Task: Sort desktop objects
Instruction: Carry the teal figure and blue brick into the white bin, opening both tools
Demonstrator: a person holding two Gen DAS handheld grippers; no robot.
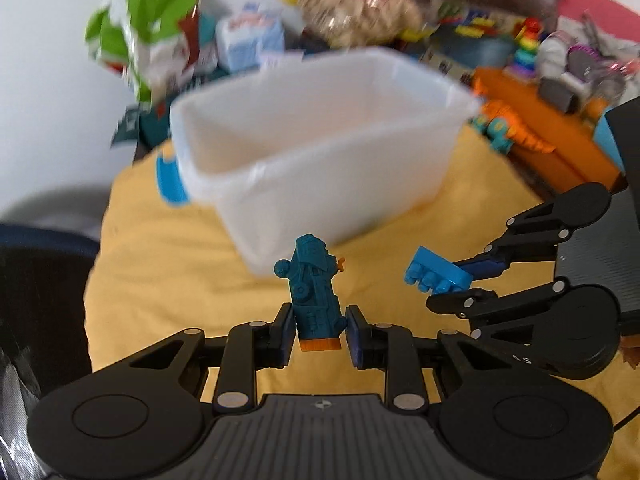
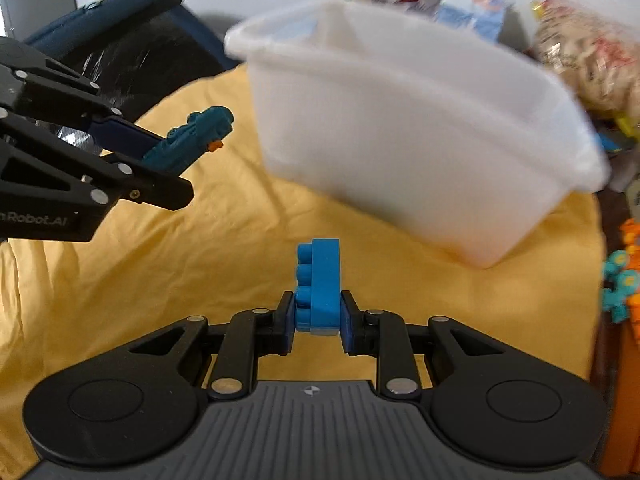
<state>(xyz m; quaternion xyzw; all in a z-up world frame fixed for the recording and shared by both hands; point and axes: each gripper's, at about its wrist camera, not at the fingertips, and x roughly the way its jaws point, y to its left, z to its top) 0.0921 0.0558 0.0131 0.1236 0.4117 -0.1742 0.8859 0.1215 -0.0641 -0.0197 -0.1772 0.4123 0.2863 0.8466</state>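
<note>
My left gripper [image 1: 318, 330] is shut on a teal toy train [image 1: 314, 284] with an orange base, held upright above the yellow cloth. It also shows in the right wrist view [image 2: 192, 140] at the left. My right gripper [image 2: 318, 316] is shut on a bright blue studded brick [image 2: 320, 280], which also shows in the left wrist view [image 1: 438, 276] at the right. A white plastic bin [image 1: 316, 140] stands just beyond both grippers; its inside looks empty. In the right wrist view the bin [image 2: 400, 140] fills the upper middle.
A yellow cloth [image 1: 180, 260] covers the table. Behind the bin lie snack bags [image 1: 140, 28], a blue-white carton [image 1: 250, 38] and a cluttered pile of toys [image 1: 520, 40]. An orange toy dinosaur [image 1: 516, 128] lies at the right. A dark chair [image 2: 120, 40] stands at the left.
</note>
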